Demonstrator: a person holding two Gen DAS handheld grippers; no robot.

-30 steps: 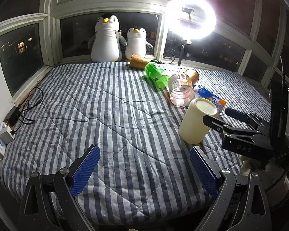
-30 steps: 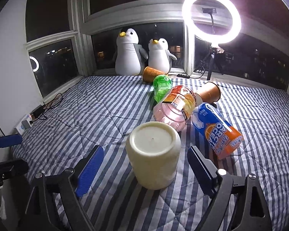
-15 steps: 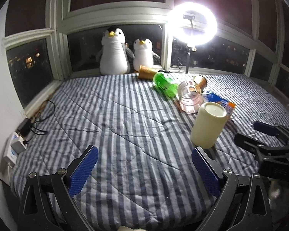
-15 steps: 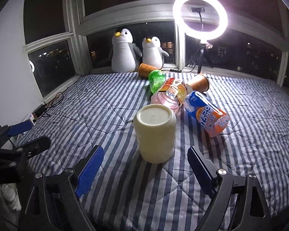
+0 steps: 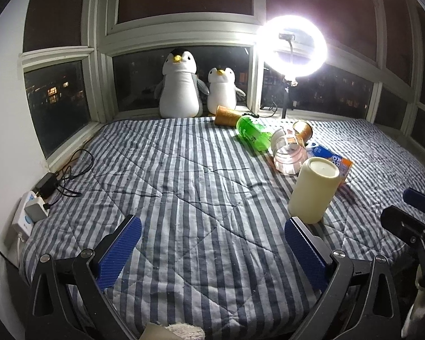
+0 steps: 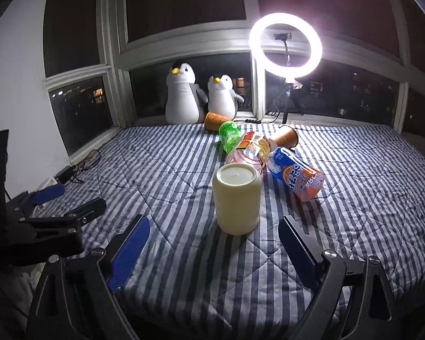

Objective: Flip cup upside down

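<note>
A cream cup (image 6: 237,198) stands upside down on the striped bedspread (image 6: 354,198), its flat base up; it also shows in the left wrist view (image 5: 313,189). My right gripper (image 6: 214,243) is open and empty, pulled back a short way in front of the cup. My left gripper (image 5: 212,250) is open and empty, near the bed's front edge, to the left of the cup. The right gripper also shows at the right edge of the left wrist view (image 5: 410,218), and the left gripper at the left of the right wrist view (image 6: 56,215).
Behind the cup lie a pink bottle (image 6: 248,153), a blue and orange bottle (image 6: 297,174), a green bottle (image 6: 229,137) and two brown paper cups (image 6: 284,137). Two plush penguins (image 6: 184,96) and a ring light (image 6: 286,45) stand at the window. A power strip (image 5: 31,212) with cables sits left.
Both grippers have drawn back from the cup toward the bed's front edge. The right gripper, close around the cup before, now stands clear of it. The cup has not moved.
</note>
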